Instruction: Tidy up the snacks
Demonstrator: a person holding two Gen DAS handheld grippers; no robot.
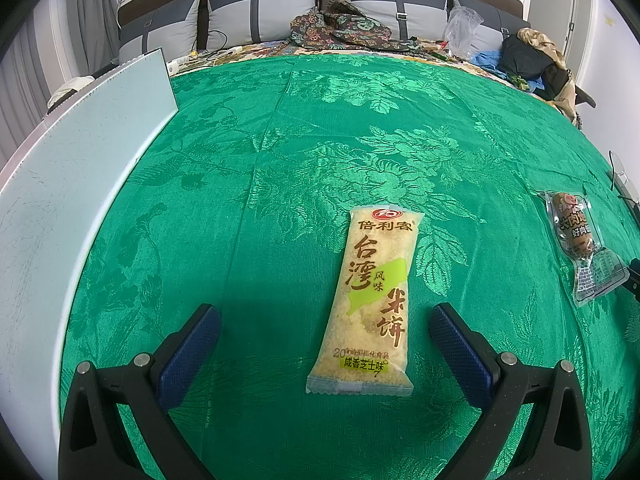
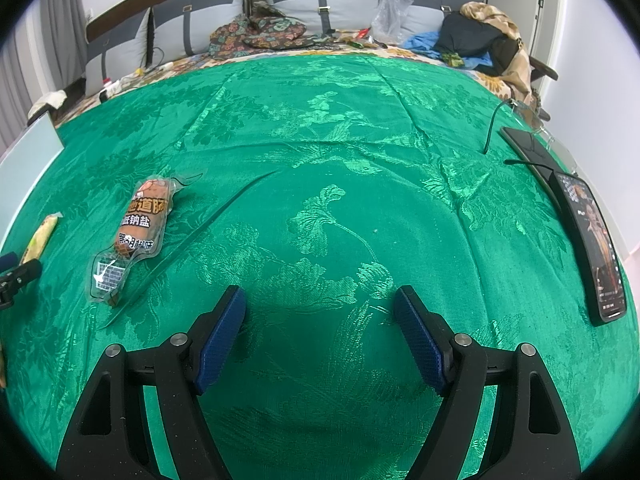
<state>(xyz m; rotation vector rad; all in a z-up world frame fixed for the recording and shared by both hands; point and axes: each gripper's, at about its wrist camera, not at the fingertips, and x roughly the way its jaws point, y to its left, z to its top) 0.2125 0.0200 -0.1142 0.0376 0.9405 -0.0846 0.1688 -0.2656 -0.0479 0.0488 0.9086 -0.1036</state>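
A yellow rice cracker packet [image 1: 370,300] lies lengthwise on the green cloth [image 1: 280,160], its near end between the tips of my left gripper [image 1: 325,312], which is open and empty above the cloth. A sausage in clear wrap [image 1: 576,236] lies to the right. In the right wrist view the sausage [image 2: 138,224] lies at left, the cracker packet [image 2: 40,236] at the far left edge. My right gripper [image 2: 320,300] is open and empty over bare cloth [image 2: 340,160], right of the sausage.
A white board [image 1: 72,208] lies along the cloth's left edge. Two phones [image 2: 600,240] with a cable lie at the right edge. Grey pillows [image 1: 260,12], patterned fabric, a plastic bag and clothes lie at the far end of the bed.
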